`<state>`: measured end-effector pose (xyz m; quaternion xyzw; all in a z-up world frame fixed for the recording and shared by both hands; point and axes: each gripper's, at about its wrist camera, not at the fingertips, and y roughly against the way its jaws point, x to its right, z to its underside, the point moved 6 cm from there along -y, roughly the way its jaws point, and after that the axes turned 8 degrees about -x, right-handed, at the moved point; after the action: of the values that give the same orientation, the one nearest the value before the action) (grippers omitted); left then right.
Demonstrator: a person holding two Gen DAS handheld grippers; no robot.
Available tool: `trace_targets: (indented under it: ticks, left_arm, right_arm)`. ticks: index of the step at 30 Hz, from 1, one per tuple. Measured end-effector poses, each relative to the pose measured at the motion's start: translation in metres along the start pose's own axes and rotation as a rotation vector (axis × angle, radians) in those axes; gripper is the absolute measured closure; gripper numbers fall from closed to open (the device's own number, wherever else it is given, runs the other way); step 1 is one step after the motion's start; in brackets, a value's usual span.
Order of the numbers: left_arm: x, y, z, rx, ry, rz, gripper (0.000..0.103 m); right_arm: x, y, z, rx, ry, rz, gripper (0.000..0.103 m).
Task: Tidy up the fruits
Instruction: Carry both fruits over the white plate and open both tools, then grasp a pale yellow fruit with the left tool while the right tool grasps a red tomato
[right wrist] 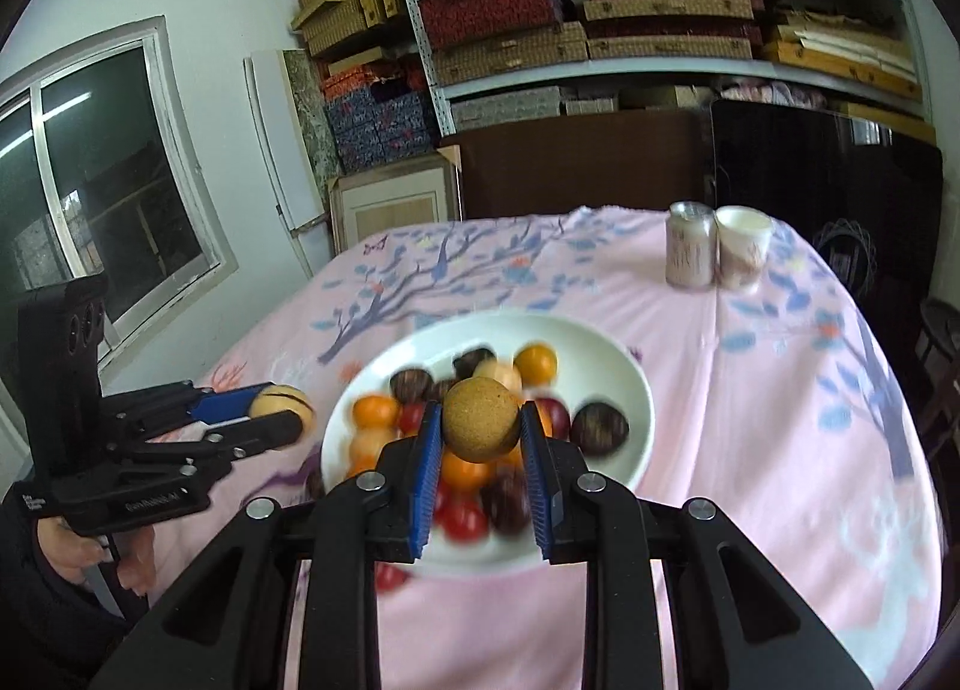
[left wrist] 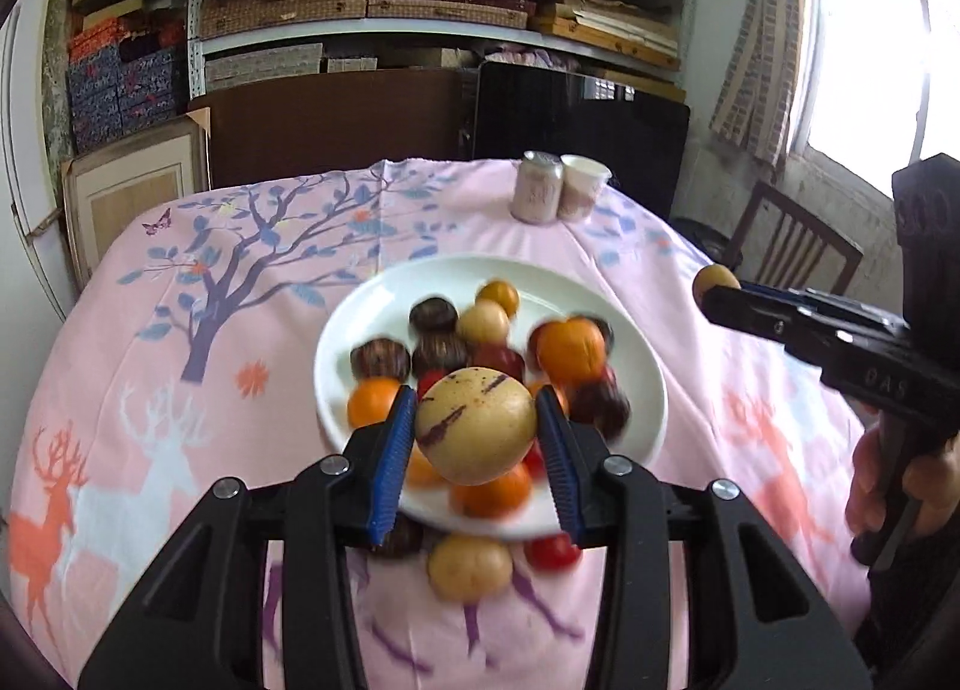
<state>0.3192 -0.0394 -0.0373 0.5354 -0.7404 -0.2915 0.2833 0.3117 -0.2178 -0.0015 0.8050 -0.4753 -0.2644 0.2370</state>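
Left tongs (left wrist: pixel 477 438): I am clamping a pale streaked fruit (left wrist: pixel 475 425) above the plate's (left wrist: pixel 648 390) near rim.
Right tongs (right wrist: pixel 480 450): I am gripping a brown speckled fruit (right wrist: pixel 481 419) over the plate.

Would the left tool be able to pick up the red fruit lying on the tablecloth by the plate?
Probably not yet: the left tool is already shut on a pale yellow fruit; the red fruit lies uncovered beneath it.

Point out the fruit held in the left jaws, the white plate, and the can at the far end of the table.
yellow streaked fruit (left wrist: pixel 476 425), left wrist view, middle of its skin.
white plate (left wrist: pixel 372 303), left wrist view, bare far-left rim.
can (left wrist: pixel 537 187), left wrist view, middle of its side.
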Motion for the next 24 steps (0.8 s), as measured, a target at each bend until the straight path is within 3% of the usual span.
trace_targets:
  ticks: [3,8,9,10,12,18,22,24]
  left_arm:
    - [-0.009,-0.033,-0.019,-0.031,0.053,0.02,0.063]
    - [-0.023,-0.072,-0.023,-0.089,0.133,0.035,0.063]
    - [-0.025,-0.074,-0.022,-0.089,0.147,0.039,0.061]
    - [-0.027,-0.073,-0.022,-0.082,0.158,0.044,0.049]
    - [-0.029,-0.062,-0.022,-0.037,0.161,0.045,0.033]
    - [-0.025,-0.01,-0.004,0.054,0.148,0.087,0.022]
    - [-0.013,0.003,0.039,0.006,0.053,0.054,0.016]
    - [-0.006,-0.002,0.064,-0.041,-0.002,0.002,0.016]
  right_arm:
    - [0.001,-0.032,-0.022,-0.008,0.016,0.021,0.077]
    - [0.006,-0.082,-0.033,-0.055,0.01,0.025,0.075]
    - [0.006,-0.086,-0.034,-0.057,0.013,0.034,0.075]
    - [0.005,-0.086,-0.034,-0.052,0.015,0.038,0.068]
    - [0.003,-0.08,-0.033,-0.032,0.01,0.028,0.064]
    - [0.001,-0.031,-0.005,0.025,-0.046,-0.005,0.057]
    - [0.007,-0.004,0.034,0.095,-0.1,-0.007,0.037]
    - [0.016,-0.003,0.051,0.09,-0.142,0.008,0.037]
